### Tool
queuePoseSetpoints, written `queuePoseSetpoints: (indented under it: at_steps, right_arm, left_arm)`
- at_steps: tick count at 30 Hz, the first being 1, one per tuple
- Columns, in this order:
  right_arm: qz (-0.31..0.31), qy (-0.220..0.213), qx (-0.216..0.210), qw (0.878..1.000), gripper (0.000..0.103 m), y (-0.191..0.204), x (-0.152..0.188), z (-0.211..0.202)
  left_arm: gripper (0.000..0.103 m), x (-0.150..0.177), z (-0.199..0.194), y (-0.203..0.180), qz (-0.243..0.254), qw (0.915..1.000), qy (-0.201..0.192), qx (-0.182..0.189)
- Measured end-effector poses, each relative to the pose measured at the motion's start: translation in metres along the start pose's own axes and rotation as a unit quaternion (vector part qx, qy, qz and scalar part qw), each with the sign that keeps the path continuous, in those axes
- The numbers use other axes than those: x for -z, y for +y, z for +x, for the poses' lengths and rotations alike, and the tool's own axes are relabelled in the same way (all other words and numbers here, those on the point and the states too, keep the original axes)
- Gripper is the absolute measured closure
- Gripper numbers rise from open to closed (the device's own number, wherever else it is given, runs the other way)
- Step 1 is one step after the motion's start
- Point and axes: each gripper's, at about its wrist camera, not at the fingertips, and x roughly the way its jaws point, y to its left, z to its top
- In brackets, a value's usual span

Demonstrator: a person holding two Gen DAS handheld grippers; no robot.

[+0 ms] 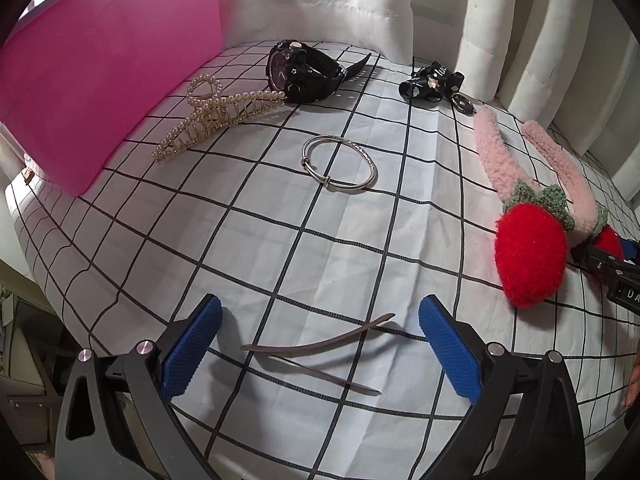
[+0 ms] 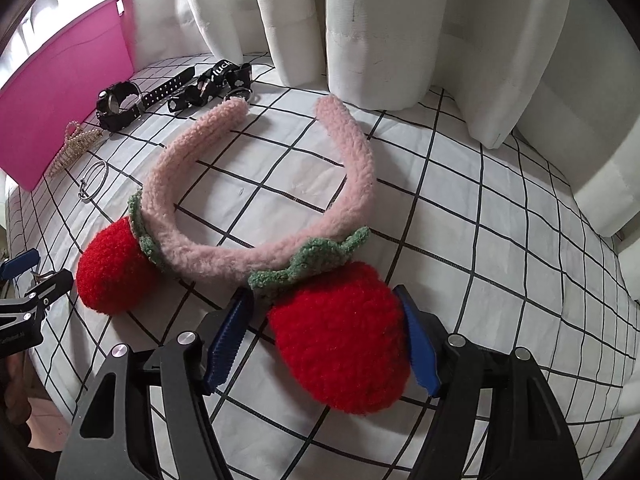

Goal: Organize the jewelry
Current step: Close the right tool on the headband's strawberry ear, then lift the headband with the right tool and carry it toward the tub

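My left gripper (image 1: 320, 304) is open, its blue pads on either side of a thin brown hairpin (image 1: 316, 354) that lies on the checked cloth (image 1: 360, 248). My right gripper (image 2: 322, 294) is open around one red strawberry pompom (image 2: 340, 340) of the pink fuzzy headband (image 2: 256, 248). The right pad touches the pompom, while a gap shows at the left pad. The other strawberry (image 2: 112, 272) rests on the cloth. A silver bangle (image 1: 339, 162), a pearl claw clip (image 1: 208, 116), a black watch (image 1: 304, 72) and a black strap (image 1: 432, 82) lie farther back.
A pink box (image 1: 100, 80) stands at the back left, beside the claw clip. White curtains (image 2: 400, 20) hang behind the table. The cloth drops off at the left edge (image 1: 36, 248). My left gripper's fingers (image 2: 24, 280) show at the left of the right wrist view.
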Motion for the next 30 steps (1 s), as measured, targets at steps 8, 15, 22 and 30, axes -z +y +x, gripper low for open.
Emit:
queuePoseSetpoints:
  at_steps: [8, 15, 22, 30]
  right_arm:
    - [0.005, -0.005, 0.001, 1.000, 0.061, 0.003, 0.005, -0.006]
    - [0.027, -0.021, -0.024, 0.999, 0.063, 0.002, 0.009, -0.017]
    - [0.040, -0.045, -0.049, 0.997, 0.063, 0.008, 0.005, -0.033]
    - [0.048, -0.060, -0.064, 0.995, 0.063, 0.016, 0.002, -0.042]
  left_arm:
    - [0.054, 0.005, -0.013, -0.009, 0.027, 0.9992, -0.021, 0.021]
    - [0.100, 0.006, -0.019, -0.004, 0.024, 0.9988, -0.020, 0.038]
    - [0.100, -0.001, -0.039, 0.009, 0.009, 0.9965, -0.044, 0.070]
    - [0.100, -0.016, -0.061, 0.021, -0.006, 0.9942, -0.067, 0.084]
